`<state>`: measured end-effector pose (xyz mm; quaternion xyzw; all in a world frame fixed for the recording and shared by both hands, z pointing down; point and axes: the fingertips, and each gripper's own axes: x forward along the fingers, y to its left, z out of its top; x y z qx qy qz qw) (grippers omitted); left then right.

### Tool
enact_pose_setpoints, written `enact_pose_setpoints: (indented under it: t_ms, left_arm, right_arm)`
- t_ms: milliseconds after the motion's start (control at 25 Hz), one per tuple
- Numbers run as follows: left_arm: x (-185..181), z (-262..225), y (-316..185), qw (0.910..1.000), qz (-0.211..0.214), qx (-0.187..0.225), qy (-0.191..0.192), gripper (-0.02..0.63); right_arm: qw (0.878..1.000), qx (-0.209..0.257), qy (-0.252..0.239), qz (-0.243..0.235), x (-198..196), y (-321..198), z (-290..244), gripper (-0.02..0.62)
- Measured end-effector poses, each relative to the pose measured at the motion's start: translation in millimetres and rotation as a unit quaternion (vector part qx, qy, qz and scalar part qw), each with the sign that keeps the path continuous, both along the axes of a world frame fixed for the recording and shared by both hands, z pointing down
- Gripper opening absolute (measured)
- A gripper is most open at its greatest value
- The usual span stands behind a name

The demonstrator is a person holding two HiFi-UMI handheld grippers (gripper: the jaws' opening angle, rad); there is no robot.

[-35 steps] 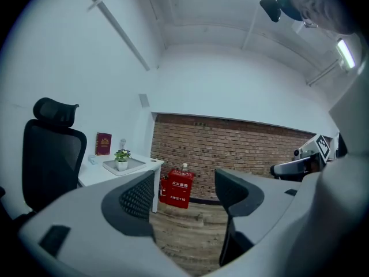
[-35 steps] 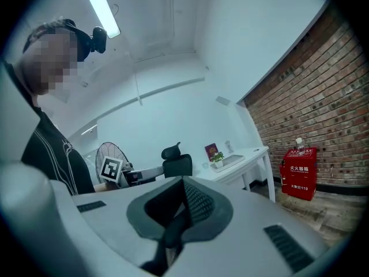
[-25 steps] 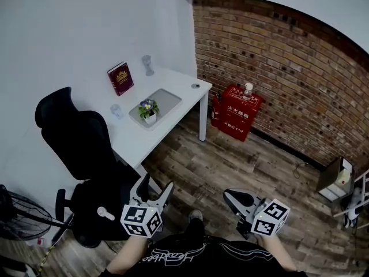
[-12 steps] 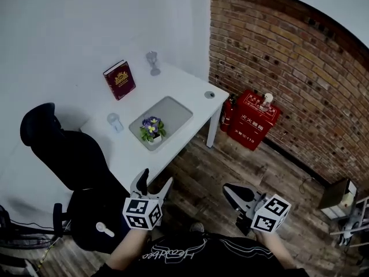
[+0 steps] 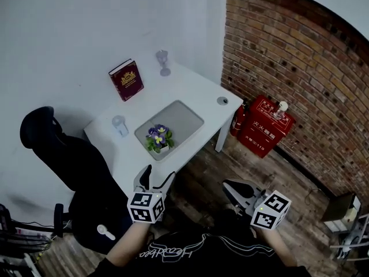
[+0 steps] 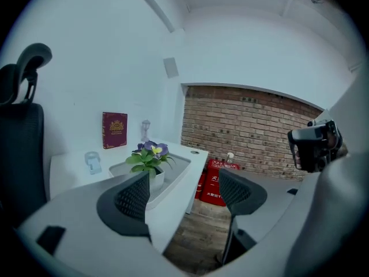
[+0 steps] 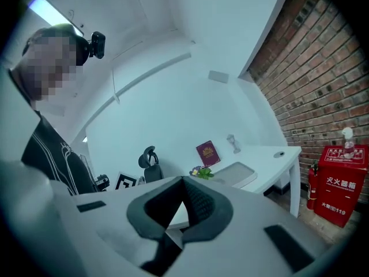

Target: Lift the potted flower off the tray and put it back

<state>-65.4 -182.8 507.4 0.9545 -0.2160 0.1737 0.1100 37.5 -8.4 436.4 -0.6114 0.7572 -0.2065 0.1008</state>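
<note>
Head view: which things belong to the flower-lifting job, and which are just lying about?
Job in hand: potted flower; the tray it stands on; left gripper, open; right gripper, shut.

Lying about: red book; stemmed glass; clear cup; office chair; red box.

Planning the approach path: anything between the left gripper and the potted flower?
Nothing in the way. Head view shows only the tray edge and bare white desk between the left gripper and the potted flower.
</note>
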Motion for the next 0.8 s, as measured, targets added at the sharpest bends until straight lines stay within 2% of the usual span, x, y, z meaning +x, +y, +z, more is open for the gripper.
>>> enact_pose_setpoints:
  t_ms: [360, 560, 800]
  left_arm:
    - [26, 31, -45, 0.9966, -0.079, -0.015, -0.017, 0.367]
    - [31, 51, -63, 0.9885, -0.143, -0.03, -0.038, 0.367]
    - [36, 75, -81, 0.9755, -0.21, -0.036, -0.056, 0.367]
  right_arm:
    - [0.997, -0.008, -0.007, -0.08, 53, -66, 9, 0.003]
    - [0.989, -0.013, -0.004, -0.146, 87, -118, 3, 0.002]
    - [0.974, -0.012, -0.002, -0.227, 101, -168, -9, 0.002]
